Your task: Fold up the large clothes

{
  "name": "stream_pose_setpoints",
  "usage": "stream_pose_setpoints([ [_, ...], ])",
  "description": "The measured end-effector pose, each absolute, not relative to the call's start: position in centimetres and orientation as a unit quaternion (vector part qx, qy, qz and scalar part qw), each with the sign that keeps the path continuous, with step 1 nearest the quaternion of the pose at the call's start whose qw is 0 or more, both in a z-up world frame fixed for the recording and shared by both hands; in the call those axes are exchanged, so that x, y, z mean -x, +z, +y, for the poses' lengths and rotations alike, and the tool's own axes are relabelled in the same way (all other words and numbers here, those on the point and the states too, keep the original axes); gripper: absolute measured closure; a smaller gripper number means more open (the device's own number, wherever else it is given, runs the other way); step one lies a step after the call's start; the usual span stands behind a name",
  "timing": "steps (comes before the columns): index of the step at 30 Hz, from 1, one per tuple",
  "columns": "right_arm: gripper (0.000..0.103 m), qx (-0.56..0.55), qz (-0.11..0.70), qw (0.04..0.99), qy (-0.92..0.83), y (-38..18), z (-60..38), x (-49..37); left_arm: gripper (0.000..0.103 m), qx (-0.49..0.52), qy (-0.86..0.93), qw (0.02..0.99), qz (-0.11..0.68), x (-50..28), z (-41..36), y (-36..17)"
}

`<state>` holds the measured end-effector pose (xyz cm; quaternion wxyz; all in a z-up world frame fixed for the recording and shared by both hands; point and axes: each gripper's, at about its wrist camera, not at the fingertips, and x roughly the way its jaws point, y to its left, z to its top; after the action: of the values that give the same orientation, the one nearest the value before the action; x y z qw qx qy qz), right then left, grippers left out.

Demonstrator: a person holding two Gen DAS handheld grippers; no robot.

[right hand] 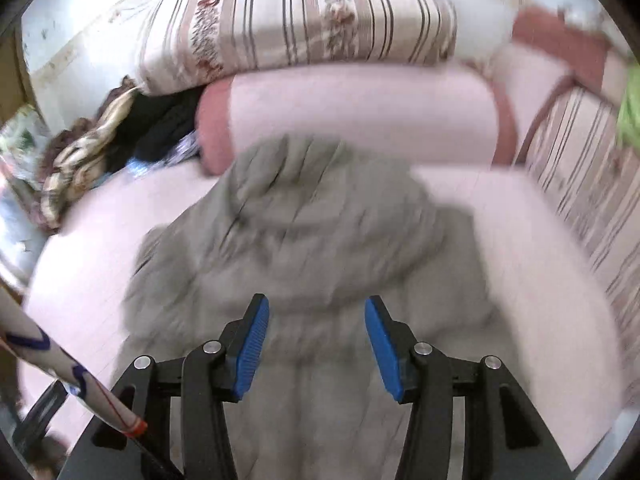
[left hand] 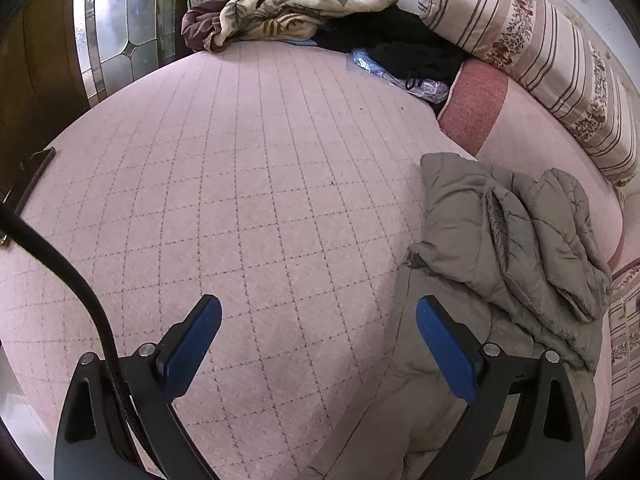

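A grey-olive padded jacket (left hand: 516, 232) lies bunched on the pink checked bed cover (left hand: 248, 184), at the right in the left wrist view. My left gripper (left hand: 319, 308) hangs wide open over the cover, its right finger above the jacket's lower edge, with nothing between its blue pads (left hand: 196, 344). The right wrist view is motion-blurred. There the jacket (right hand: 304, 216) fills the middle, and my right gripper (right hand: 317, 308) stands open above it. Its blue pads (right hand: 252, 348) are apart and press on nothing.
A striped floral bolster (left hand: 532, 40) and a pink cushion (left hand: 476, 108) line the far right. A brown and cream blanket (left hand: 280, 8), dark clothes (left hand: 408, 40) and a plastic bag (left hand: 400, 76) are heaped at the back. A sleeve (right hand: 72, 380) shows at lower left.
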<state>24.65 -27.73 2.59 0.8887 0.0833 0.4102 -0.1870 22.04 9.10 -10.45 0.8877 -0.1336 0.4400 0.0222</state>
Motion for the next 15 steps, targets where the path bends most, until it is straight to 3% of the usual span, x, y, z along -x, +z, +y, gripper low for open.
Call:
stream_pose_setpoints([
  [8,0.05,-0.125,0.506,0.828,-0.204,-6.8,-29.9,-30.3,0.005,0.121,0.034,0.89,0.439,-22.3,9.1,-10.4],
  [10,0.05,-0.09,0.525,0.824,-0.194,-8.8,-28.5,-30.2,0.005,0.126,0.033,0.887,0.443,-22.6,9.2,-10.6],
  [15,0.052,-0.044,0.475,0.855,-0.204,-4.8,-26.9,-29.4,0.005,0.118,0.031,0.887,0.446,-22.5,9.0,-10.6],
])
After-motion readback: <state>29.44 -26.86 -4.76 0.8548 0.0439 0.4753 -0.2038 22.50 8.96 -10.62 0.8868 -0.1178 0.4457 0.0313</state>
